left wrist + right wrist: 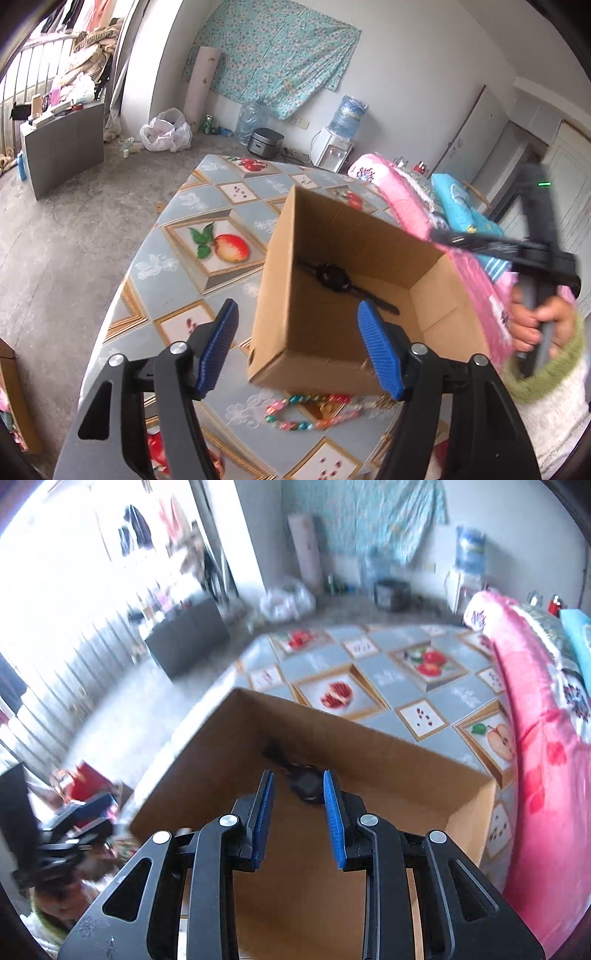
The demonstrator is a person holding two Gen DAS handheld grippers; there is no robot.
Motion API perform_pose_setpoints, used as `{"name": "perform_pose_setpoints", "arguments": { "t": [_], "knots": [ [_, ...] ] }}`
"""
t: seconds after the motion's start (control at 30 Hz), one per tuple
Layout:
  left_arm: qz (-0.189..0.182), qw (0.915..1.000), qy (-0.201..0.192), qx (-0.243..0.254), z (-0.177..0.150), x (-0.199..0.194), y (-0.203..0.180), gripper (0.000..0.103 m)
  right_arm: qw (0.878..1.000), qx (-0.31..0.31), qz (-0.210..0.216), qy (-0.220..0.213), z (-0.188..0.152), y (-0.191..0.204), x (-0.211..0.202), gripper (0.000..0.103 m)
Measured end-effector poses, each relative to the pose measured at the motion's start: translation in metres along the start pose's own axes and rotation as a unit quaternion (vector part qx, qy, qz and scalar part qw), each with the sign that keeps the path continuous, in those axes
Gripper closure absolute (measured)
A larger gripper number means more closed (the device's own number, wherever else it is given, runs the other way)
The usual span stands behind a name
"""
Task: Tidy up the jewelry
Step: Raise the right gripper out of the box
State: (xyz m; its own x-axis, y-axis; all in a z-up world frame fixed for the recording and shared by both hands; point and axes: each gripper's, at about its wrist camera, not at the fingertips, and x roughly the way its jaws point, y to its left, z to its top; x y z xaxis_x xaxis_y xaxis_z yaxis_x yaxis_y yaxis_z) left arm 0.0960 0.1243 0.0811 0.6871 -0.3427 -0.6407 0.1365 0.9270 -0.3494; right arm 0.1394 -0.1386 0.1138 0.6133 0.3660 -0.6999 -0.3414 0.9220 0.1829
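Observation:
An open cardboard box (280, 332) stands on the fruit-patterned tablecloth (177, 266). A black wristwatch (332, 277) lies flat on its floor. My left gripper (300, 334) is open, its blue pads (221, 343) either side of the box's near corner without touching it. A string of pink, teal and orange beads (310, 415) lies on the cloth just in front of the box. In the right wrist view my right gripper (298, 786) hangs above the box (369, 760), jaws narrowly apart with nothing between them, the watch (306, 784) below the tips. A hand (539, 325) holds it.
A pink quilt (535, 738) and blue bedding (458, 206) are piled along the table's right side. On the floor behind stand a grey cabinet (62, 147), a rice cooker (264, 142), a water dispenser (332, 147) and plastic bags (166, 131).

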Motion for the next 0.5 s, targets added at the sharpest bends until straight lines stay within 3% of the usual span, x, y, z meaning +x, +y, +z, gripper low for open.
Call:
{"name": "perform_pose_setpoints", "arguments": {
  "t": [0.07, 0.17, 0.27, 0.5],
  "knots": [
    [0.009, 0.9999, 0.007, 0.005, -0.008, -0.002, 0.002, 0.033, 0.999, 0.016, 0.011, -0.029, -0.01, 0.008, -0.012, 0.074],
    [0.027, 0.9995, 0.018, 0.004, -0.025, -0.002, 0.003, 0.029, 0.998, 0.043, 0.019, -0.043, -0.014, -0.003, -0.018, 0.072],
    [0.037, 0.999, 0.026, -0.001, -0.04, -0.002, 0.002, 0.027, 0.997, 0.055, 0.022, -0.049, -0.041, 0.012, -0.033, 0.066],
    [0.056, 0.9977, 0.038, 0.01, -0.074, -0.002, -0.011, 0.022, 0.997, 0.023, -0.003, -0.08, -0.071, 0.034, -0.048, 0.033]
  ]
}}
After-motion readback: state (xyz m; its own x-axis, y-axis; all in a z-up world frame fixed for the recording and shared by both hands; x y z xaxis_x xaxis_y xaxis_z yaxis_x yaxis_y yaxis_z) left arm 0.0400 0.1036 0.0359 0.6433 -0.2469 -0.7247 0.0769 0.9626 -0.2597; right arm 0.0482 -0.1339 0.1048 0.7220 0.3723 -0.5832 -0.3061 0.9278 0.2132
